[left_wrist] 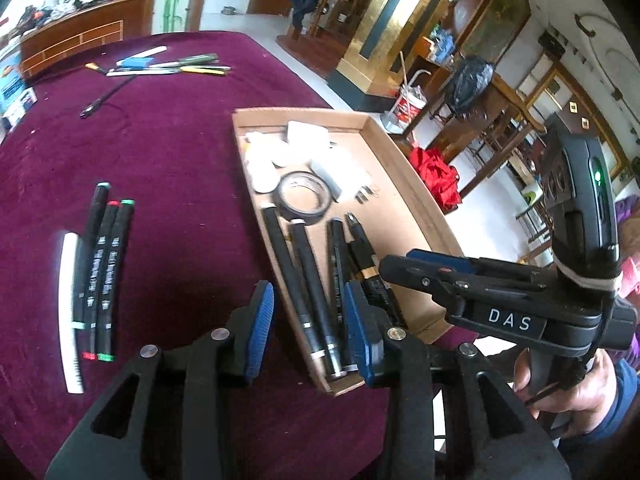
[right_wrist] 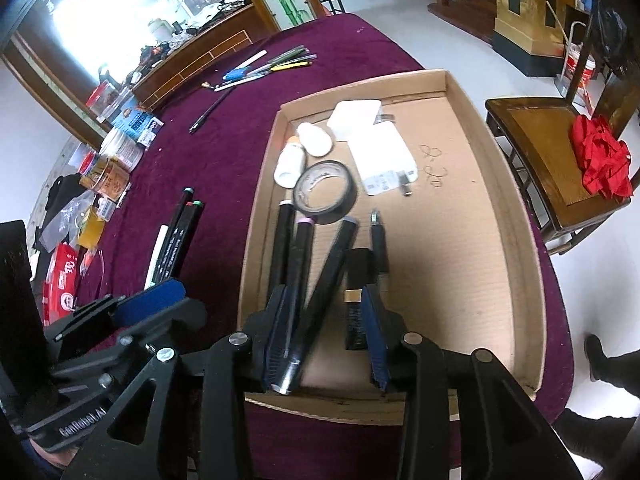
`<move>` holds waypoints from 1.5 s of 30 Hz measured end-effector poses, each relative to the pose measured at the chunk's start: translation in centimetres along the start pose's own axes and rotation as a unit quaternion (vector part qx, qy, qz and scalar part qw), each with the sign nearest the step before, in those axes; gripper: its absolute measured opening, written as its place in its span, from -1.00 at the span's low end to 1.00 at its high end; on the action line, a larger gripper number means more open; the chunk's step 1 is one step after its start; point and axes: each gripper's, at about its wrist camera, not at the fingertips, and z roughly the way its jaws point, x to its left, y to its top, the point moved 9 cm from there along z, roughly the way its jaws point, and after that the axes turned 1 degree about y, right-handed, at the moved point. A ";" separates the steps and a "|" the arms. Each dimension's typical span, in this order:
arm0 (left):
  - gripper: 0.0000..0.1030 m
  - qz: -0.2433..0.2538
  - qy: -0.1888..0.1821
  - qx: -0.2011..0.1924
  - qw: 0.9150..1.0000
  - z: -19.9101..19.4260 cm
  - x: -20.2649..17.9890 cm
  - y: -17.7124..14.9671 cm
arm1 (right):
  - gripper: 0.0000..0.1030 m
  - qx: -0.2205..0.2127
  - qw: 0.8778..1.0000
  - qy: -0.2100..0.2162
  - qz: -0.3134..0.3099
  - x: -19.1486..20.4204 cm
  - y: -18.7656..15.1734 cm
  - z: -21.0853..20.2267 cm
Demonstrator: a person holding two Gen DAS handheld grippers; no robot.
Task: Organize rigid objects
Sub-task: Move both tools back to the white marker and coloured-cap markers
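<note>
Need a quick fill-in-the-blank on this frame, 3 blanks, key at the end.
1. The roll of tape lies inside the cardboard ____.
2. The tablecloth is ____ in colour.
3. Outside the tray, beside three black markers, lies one ____ marker.

Missing words: tray; purple; white

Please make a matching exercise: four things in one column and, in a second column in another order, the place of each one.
Things:
1. roll of black tape
2. red cloth
3. white marker
4. left gripper

Places:
A. on the wooden chair
B. on the purple tablecloth, beside three black markers
C. inside the cardboard tray
D. open, over the near edge of the tray

Pairs: 1-C, 2-A, 3-B, 4-D
</note>
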 end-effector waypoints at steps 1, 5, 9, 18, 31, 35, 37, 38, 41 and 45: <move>-0.34 -0.005 0.002 -0.002 1.000 -0.2 0.4 0.0 | -0.36 0.000 1.000 0.000 -0.002 0.3 0.0 0.0; -0.34 -0.032 0.012 -0.010 0.999 -1.4 2.9 0.0 | -0.36 -0.002 1.000 0.005 -0.012 1.8 -0.1 0.2; -0.34 -0.063 0.028 -0.019 0.997 -2.7 6.4 -0.7 | -0.36 0.005 1.000 0.012 -0.023 3.4 -0.3 0.9; -0.34 -0.144 0.072 -0.009 0.987 -4.3 15.5 -3.0 | -0.36 0.020 0.998 0.023 -0.055 6.7 -1.1 2.1; -0.35 -0.124 0.093 0.047 0.987 -0.5 19.1 -2.6 | -0.36 0.016 0.999 0.007 -0.040 4.8 -1.3 1.2; -0.35 -0.117 0.104 0.054 0.986 0.4 19.6 -2.5 | -0.36 0.015 0.999 0.004 -0.036 4.5 -1.4 1.0; -0.35 -0.122 0.102 0.052 0.986 0.4 19.7 -2.4 | -0.36 0.014 0.999 0.003 -0.036 4.5 -1.4 1.0; -0.35 -0.122 0.101 0.052 0.986 0.3 19.8 -2.3 | -0.36 0.016 0.999 0.002 -0.034 4.4 -1.4 1.1; -0.33 -0.124 0.097 0.052 0.986 0.3 20.2 -2.5 | -0.36 0.018 0.999 0.000 -0.031 4.1 -1.4 1.1; -0.33 -0.128 0.103 0.049 0.985 0.3 20.9 -2.1 | -0.36 0.016 0.999 -0.001 -0.030 3.6 -1.4 0.9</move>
